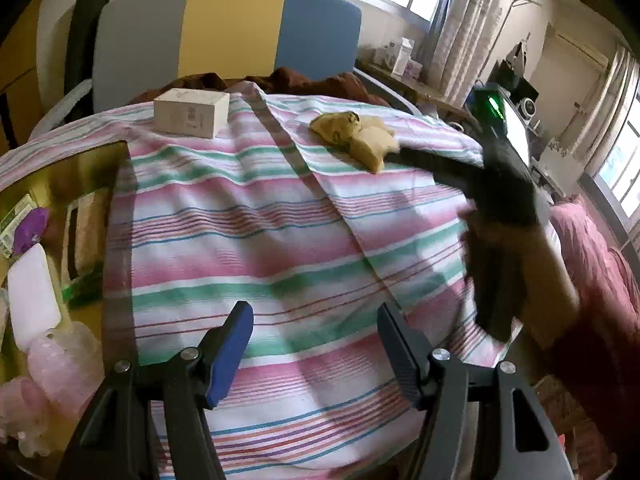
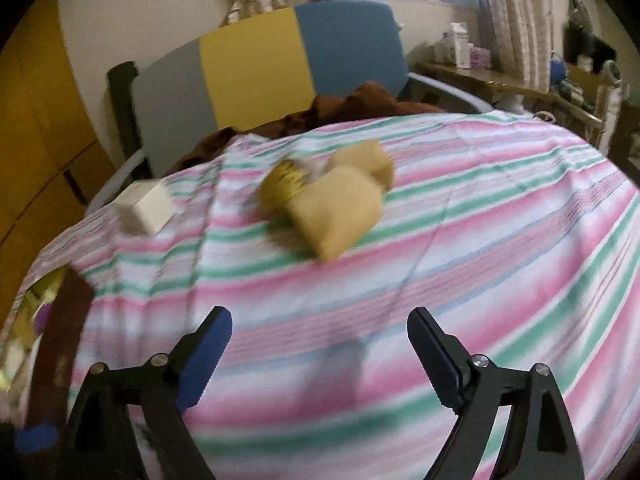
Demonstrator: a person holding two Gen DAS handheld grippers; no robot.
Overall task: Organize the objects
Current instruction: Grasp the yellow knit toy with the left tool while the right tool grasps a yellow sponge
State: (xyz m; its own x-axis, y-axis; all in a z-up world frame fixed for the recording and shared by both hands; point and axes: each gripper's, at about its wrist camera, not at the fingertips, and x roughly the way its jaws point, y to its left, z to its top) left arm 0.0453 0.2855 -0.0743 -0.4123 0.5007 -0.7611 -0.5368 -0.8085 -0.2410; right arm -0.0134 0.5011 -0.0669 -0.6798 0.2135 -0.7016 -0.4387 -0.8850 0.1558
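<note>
A yellow-tan plush toy (image 1: 356,136) lies on the striped sheet (image 1: 260,220) at the far middle; it also shows, blurred, in the right wrist view (image 2: 336,200). A white box (image 1: 191,113) stands at the far left, and shows in the right wrist view (image 2: 146,205). My left gripper (image 1: 316,312) is open and empty above the sheet's near part. My right gripper (image 2: 320,320) is open and empty, short of the plush. In the left wrist view the right gripper's dark fingers (image 1: 440,166) reach to the plush's right side.
A brown-rimmed box (image 1: 52,240) at the left holds a purple item, a white block and pink crystal figures. A grey, yellow and blue headboard (image 1: 228,36) stands behind. Dark red bedding (image 1: 312,80) lies at the far edge. A cluttered desk (image 2: 500,80) stands at the right.
</note>
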